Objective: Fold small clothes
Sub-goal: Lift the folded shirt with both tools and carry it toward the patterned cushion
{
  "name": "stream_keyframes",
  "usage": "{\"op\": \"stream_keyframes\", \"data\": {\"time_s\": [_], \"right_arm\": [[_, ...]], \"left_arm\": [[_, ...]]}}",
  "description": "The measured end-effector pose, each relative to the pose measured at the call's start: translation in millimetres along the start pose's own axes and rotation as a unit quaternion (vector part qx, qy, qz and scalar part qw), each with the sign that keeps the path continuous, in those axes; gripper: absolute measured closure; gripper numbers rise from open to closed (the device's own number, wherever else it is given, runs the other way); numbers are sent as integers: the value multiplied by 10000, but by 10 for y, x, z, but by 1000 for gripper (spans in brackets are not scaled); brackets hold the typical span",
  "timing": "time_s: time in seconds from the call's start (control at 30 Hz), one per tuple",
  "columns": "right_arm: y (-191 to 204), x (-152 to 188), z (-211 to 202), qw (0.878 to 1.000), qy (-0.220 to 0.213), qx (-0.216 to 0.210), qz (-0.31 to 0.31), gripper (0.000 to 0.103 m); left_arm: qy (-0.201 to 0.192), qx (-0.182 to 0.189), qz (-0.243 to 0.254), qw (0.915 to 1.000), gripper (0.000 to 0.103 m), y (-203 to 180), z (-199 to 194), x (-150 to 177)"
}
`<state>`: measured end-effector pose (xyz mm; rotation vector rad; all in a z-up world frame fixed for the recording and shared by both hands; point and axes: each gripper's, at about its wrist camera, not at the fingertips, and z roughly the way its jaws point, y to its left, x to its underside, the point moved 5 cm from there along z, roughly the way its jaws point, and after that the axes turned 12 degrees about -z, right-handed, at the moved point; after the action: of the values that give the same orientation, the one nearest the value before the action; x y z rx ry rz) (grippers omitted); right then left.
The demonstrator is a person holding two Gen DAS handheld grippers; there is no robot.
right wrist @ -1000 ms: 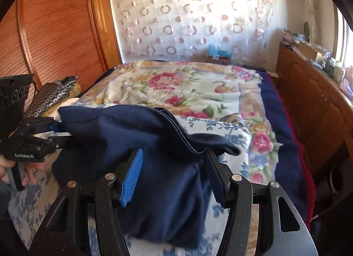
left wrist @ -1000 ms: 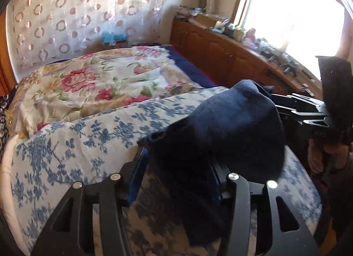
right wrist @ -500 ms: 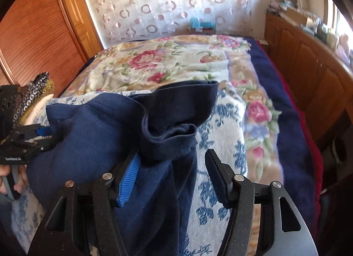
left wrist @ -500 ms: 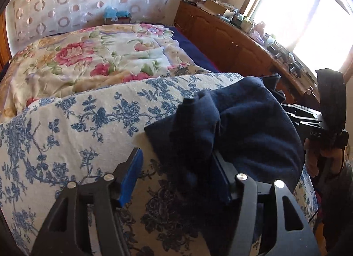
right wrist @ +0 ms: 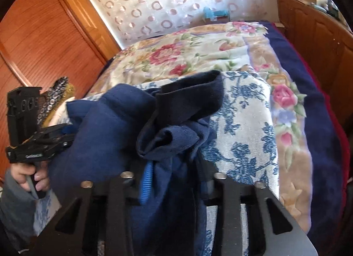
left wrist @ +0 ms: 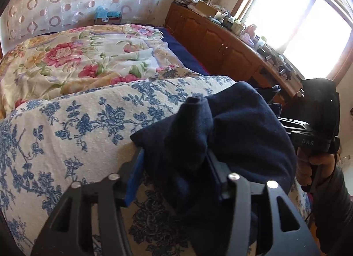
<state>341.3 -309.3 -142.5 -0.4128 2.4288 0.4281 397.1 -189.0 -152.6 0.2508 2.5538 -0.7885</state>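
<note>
Navy-blue garment (right wrist: 106, 128) on a white cover with blue flower print (left wrist: 72, 123). Behind, a cream quilt (left wrist: 72, 57) bearing pink roses.

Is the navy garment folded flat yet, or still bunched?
Still bunched. The navy garment lies crumpled on the blue-flowered cover, one sleeve end sticking up, with cloth gathered between both tools' closing jaws.

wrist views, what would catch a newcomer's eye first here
The bunched navy garment dominates, heaped on the blue-and-white floral cover with both claws closing on folds of it: the left claw and the right claw. Behind it spreads a bright rose-patterned quilt.
</note>
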Motion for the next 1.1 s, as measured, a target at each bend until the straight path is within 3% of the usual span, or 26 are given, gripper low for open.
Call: {"op": "stream_keyframes", "data": {"time_s": [0.13, 0.23, 0.47, 0.63, 0.83, 0.97, 1.1], "right_arm": [[145, -12, -97, 9989, -146, 367, -271, 87], [240, -48, -262, 9970, -391, 542, -389, 88], [663, -299, -764, 9884, -990, 749, -872, 89], [1104, -576, -974, 9808, -1341, 623, -1275, 90], [1796, -990, -927, 9683, -1658, 204, -1857, 90], [2438, -1407, -696, 9549, -1772, -180, -2377, 90], [3053, -1754, -370, 9422, -1726, -492, -2828, 90]], "left_arm": [[-73, 175, 15, 9998, 83, -54, -115, 5], [-332, 301, 82, 9990, 90, -144, -357, 21], [-1060, 426, 226, 9932, 95, -281, -1071, 133], [-1663, 438, 224, 9848, 95, -214, -1775, 257], [-2300, 29, 134, 9731, 95, 137, -2577, 418], [-2778, -440, -132, 9595, 95, 589, -3166, 511], [-3019, -755, -568, 9486, 95, 1126, -3502, 597]]}}
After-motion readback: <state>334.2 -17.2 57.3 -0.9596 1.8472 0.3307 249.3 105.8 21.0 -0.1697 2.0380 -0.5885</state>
